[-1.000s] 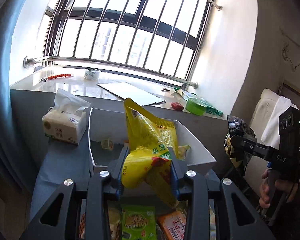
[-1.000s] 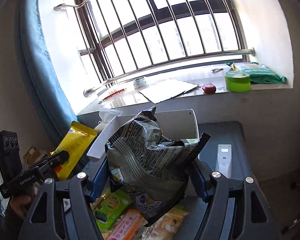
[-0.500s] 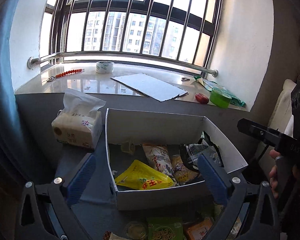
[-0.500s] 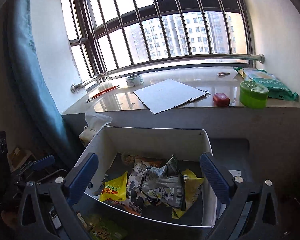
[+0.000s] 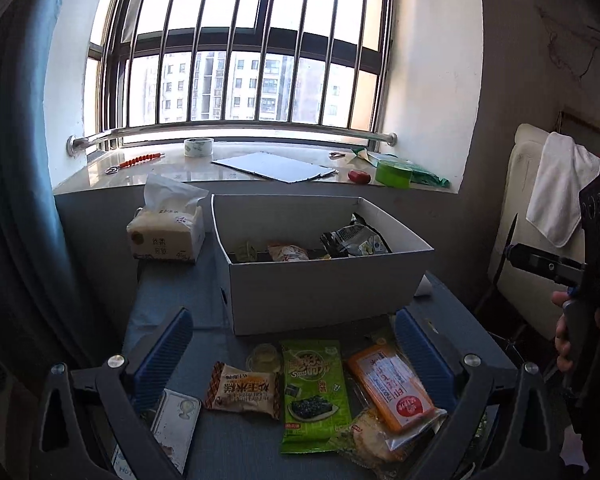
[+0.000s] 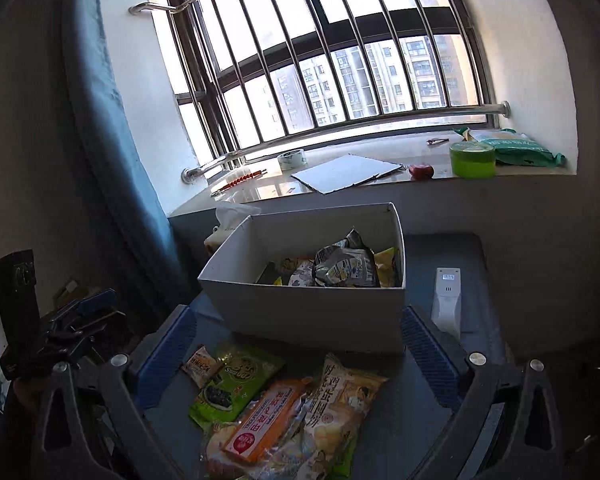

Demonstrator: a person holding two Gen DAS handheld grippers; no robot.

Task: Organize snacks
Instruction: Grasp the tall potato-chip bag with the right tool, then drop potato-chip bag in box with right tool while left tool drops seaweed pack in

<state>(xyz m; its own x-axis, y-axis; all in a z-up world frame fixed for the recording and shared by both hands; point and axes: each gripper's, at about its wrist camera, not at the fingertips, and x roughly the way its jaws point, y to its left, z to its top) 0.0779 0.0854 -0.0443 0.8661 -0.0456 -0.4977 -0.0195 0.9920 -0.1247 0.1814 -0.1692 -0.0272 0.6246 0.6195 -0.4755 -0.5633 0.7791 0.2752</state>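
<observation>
A white cardboard box [image 5: 324,288] [image 6: 308,312] on the grey table holds several snack bags, among them a dark crinkled bag [image 5: 354,238] [image 6: 346,266]. In front of the box lie loose snacks: a green seaweed pack [image 5: 314,392] [image 6: 234,384], an orange pack [image 5: 390,386] [image 6: 268,420], a brown rice-cracker pack [image 5: 242,390] and a pale chip bag [image 6: 340,400]. My left gripper [image 5: 292,360] is open and empty above the loose snacks. My right gripper [image 6: 296,352] is open and empty above them too.
A tissue pack [image 5: 166,232] stands left of the box. A white remote [image 6: 446,300] lies right of it. The windowsill behind holds a cardboard sheet [image 5: 274,166], tape roll [image 5: 198,147] and green tub [image 5: 394,172]. A white-towelled chair [image 5: 556,200] is at right.
Both grippers opened and dropped their bags, yellow from the left and dark from the right, into the box. Both then drew back toward the loose snacks in front.
</observation>
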